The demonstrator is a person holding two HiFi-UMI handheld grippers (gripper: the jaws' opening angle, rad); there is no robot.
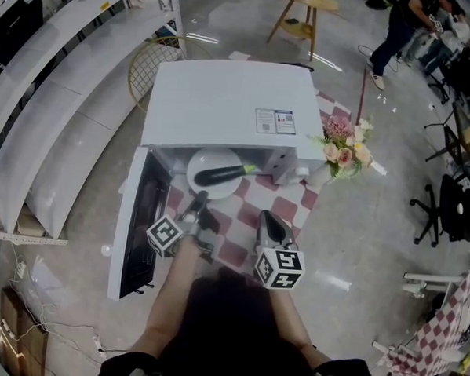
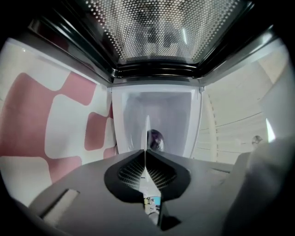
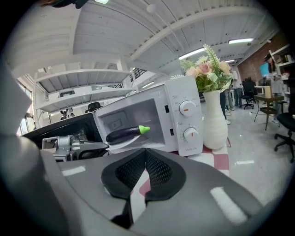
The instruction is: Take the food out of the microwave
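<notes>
So the white microwave (image 1: pixel 231 104) sits on a surface covered with a pink-and-white checkered cloth (image 1: pixel 285 209). Its door (image 1: pixel 135 225) is swung wide open to the left in the head view.

The food is a dark purple eggplant (image 1: pixel 224 173) with a green stem end, lying on a white plate (image 1: pixel 205 160). That plate is right at the mouth of the oven, with its near part sticking out past the front edge.

The left gripper (image 1: pixel 199 197) has its jaws pinched on the plate's near rim. In the left gripper view the rim shows edge-on as a thin white line running straight into the closed jaws, with the eggplant peeking out just behind it.

The right gripper (image 1: pixel 266 218) is just beside the left one, over the cloth. Its jaws are pressed together with nothing between them.

From the right gripper view, the eggplant's green tip points toward the control panel with the two knobs (image 3: pixel 186 109). A white vase of pink flowers (image 1: pixel 343 150) stands just to the right of the microwave. Further off there's a wooden stool (image 1: pixel 303 14) on the floor.
</notes>
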